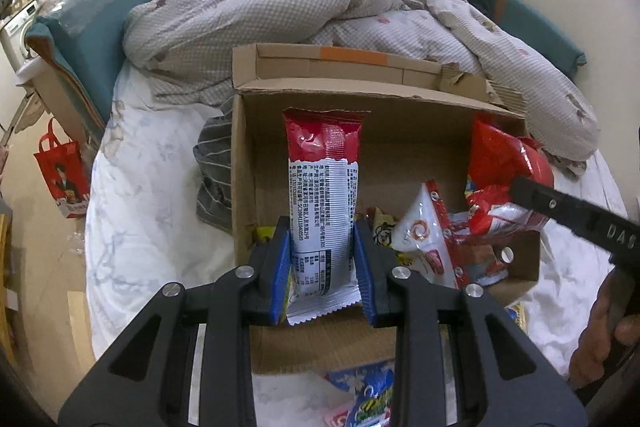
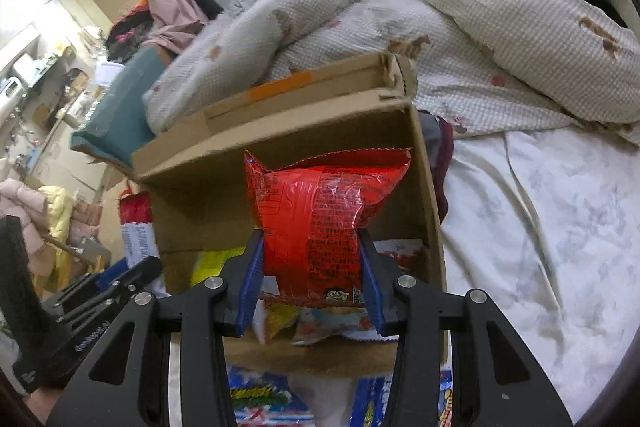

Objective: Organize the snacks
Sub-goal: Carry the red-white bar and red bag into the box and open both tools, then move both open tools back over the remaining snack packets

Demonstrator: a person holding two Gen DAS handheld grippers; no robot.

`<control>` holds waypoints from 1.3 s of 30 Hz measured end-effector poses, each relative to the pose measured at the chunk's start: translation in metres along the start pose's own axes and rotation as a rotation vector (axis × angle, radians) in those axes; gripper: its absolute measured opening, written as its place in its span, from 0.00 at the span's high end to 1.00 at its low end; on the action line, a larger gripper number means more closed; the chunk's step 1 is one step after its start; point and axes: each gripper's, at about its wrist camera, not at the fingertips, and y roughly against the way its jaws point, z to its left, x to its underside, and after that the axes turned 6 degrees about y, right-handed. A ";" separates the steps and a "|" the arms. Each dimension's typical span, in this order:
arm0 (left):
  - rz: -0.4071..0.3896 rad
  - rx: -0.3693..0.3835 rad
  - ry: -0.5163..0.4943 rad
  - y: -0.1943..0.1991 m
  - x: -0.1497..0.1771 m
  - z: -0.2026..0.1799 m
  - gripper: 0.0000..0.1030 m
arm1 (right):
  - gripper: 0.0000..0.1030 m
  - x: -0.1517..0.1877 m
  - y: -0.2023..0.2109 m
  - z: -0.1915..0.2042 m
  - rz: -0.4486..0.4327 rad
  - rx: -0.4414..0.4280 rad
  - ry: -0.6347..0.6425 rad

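Note:
An open cardboard box (image 1: pixel 400 155) sits on the bed; it also shows in the right wrist view (image 2: pixel 192 223). My left gripper (image 1: pixel 322 259) is shut on a long red-and-white snack packet (image 1: pixel 324 187) and holds it upright over the box's left half. My right gripper (image 2: pixel 312 267) is shut on a puffy red snack bag (image 2: pixel 320 223) and holds it over the box's right side; the bag also shows in the left wrist view (image 1: pixel 502 163). Several snack packets (image 1: pixel 424 239) lie inside the box.
A rumpled checked duvet (image 1: pixel 320 11) lies behind the box. Blue snack packets (image 1: pixel 368 399) lie on the white sheet in front of the box. A striped grey cloth (image 1: pixel 214 171) lies left of the box. A red bag (image 1: pixel 64 175) stands on the floor.

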 end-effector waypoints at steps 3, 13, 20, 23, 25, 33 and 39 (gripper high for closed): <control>-0.009 -0.015 -0.016 -0.008 -0.001 -0.004 0.75 | 0.56 -0.001 -0.011 -0.001 0.013 -0.034 0.000; -0.049 -0.005 0.006 -0.008 -0.005 -0.001 0.74 | 0.55 -0.001 -0.015 -0.003 -0.004 0.021 0.009; -0.092 -0.007 0.015 0.001 -0.002 -0.005 0.22 | 0.32 -0.003 -0.012 -0.008 -0.012 -0.017 -0.024; -0.088 0.005 0.000 0.002 -0.001 -0.007 0.18 | 0.18 -0.004 -0.008 -0.006 -0.028 0.035 -0.005; -0.075 0.007 0.003 0.001 -0.001 -0.006 0.18 | 0.18 -0.004 -0.009 -0.009 -0.013 0.026 -0.015; -0.036 0.020 0.023 0.000 0.004 -0.003 0.18 | 0.18 -0.006 -0.002 -0.022 -0.020 -0.011 -0.081; -0.028 0.040 0.029 0.004 0.009 -0.005 0.18 | 0.18 -0.004 0.008 -0.017 -0.036 -0.022 -0.092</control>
